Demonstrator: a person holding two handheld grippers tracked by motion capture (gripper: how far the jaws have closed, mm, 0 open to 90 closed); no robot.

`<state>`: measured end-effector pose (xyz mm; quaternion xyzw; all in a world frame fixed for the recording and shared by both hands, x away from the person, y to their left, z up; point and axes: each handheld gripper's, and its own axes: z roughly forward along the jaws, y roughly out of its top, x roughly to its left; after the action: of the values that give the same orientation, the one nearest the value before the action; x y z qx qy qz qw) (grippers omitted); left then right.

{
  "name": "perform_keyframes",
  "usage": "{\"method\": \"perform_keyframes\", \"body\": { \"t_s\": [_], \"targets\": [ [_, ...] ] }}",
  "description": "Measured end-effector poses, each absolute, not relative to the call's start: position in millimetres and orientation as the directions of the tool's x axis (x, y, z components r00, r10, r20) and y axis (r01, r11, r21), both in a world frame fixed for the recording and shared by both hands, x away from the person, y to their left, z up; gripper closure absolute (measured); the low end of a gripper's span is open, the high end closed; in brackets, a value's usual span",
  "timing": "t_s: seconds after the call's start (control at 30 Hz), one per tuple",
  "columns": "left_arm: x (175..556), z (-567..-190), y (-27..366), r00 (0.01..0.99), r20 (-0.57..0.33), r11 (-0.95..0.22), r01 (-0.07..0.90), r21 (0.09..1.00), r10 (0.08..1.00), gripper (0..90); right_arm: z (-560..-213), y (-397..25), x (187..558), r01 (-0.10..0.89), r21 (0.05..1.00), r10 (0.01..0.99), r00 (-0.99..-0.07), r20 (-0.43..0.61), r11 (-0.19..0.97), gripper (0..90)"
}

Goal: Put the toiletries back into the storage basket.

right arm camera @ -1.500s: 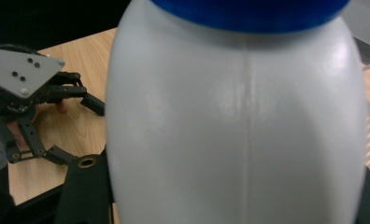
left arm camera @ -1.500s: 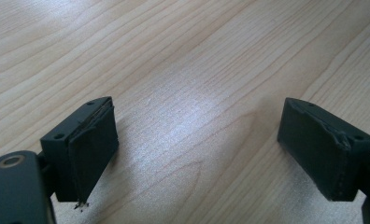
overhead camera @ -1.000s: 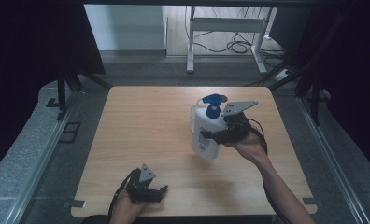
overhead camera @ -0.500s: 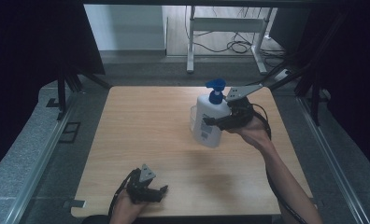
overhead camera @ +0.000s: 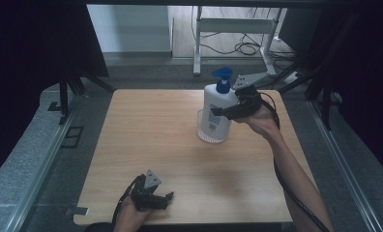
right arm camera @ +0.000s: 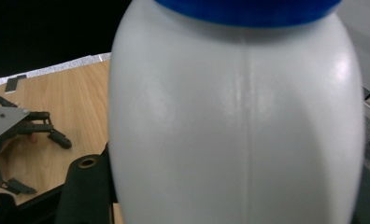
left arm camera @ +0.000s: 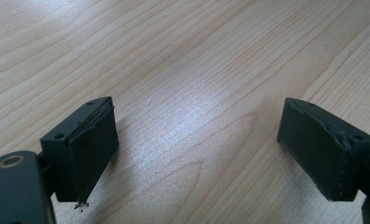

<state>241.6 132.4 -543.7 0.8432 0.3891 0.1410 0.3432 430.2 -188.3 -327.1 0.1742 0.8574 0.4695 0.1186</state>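
Over the clear cup [overhead camera: 210, 136], the right gripper [overhead camera: 227, 112] clamps the lotion bottle [overhead camera: 217, 107] upright (left gripper [overhead camera: 156, 198] gapes idle) for seating inside.

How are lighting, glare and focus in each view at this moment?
High view: the table is evenly lit, surroundings dark, image soft. Left gripper view: sharp wood grain with a pale sheen between the open left claw jaws. Right gripper view: the white bottle sits very close, slightly soft, with faint highlights on its sides; background dark.
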Motion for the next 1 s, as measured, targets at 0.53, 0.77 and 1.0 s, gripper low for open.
{"method": "perform_keyframes", "body": {
  "t_s": [0.53, 0.77, 1.0],
  "targets": [
    [241, -544, 132, 0.656, -0.033, -0.457, 0.560, 0.691, 0.754, 11.6, -329, -194, 468, 0.187, 0.846, 0.405, -0.914, -0.037, 0.500, 37.7],
    [241, -544, 132, 0.656, -0.033, -0.457, 0.560, 0.691, 0.754, 11.6, -334, -195, 479, 0.197, 0.837, 0.430, -0.901, -0.051, 0.511, 37.8],
    [241, -544, 132, 0.656, -0.034, -0.457, 0.561, 0.691, 0.754, 11.6, -346, -192, 487, 0.208, 0.836, 0.446, -0.894, -0.049, 0.508, 37.7]
  ]
}}
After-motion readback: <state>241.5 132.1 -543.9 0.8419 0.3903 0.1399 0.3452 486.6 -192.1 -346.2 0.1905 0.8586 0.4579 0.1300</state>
